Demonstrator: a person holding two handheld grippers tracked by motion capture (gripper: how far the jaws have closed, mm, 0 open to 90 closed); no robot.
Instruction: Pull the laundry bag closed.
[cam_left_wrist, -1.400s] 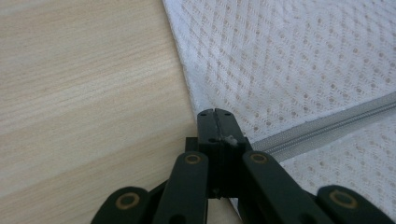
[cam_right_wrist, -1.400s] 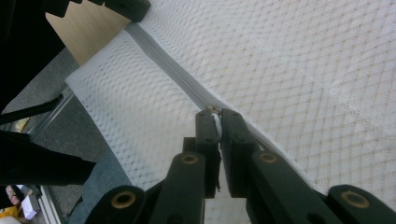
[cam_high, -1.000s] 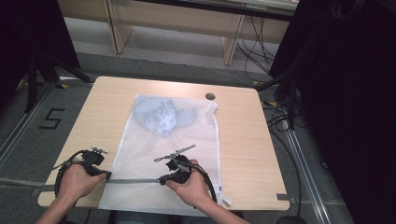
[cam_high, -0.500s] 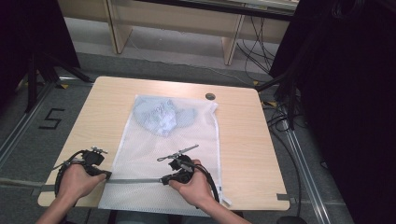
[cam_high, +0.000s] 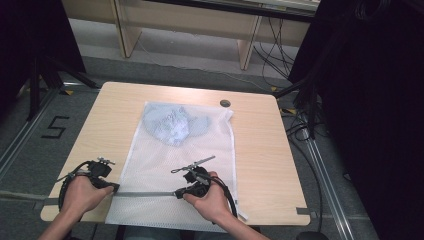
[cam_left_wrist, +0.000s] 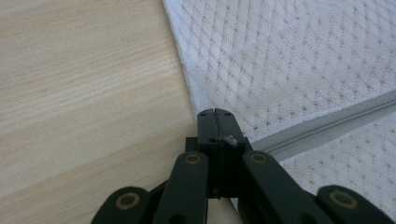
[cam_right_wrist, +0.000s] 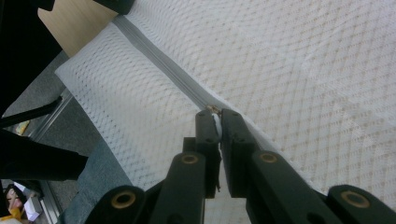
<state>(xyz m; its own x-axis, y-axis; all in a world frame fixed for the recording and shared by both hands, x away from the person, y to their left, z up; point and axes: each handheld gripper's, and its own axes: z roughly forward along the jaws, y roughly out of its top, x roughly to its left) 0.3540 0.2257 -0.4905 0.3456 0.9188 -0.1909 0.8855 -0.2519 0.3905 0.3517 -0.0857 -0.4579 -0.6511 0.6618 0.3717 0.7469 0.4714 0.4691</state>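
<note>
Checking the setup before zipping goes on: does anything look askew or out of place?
One thing: the white mesh bag lies slightly askew on the table, its near end overhanging the front edge. The blue garment is bunched at the far end. Nothing looks torn or spilled.

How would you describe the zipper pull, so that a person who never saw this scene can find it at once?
On the wooden table lies a white mesh bag, crossed near the person's edge by a grey zipper. The zipper pull is the small white tab pinched between the right gripper; unlike the flat tape, it stands up at the slider.
</note>
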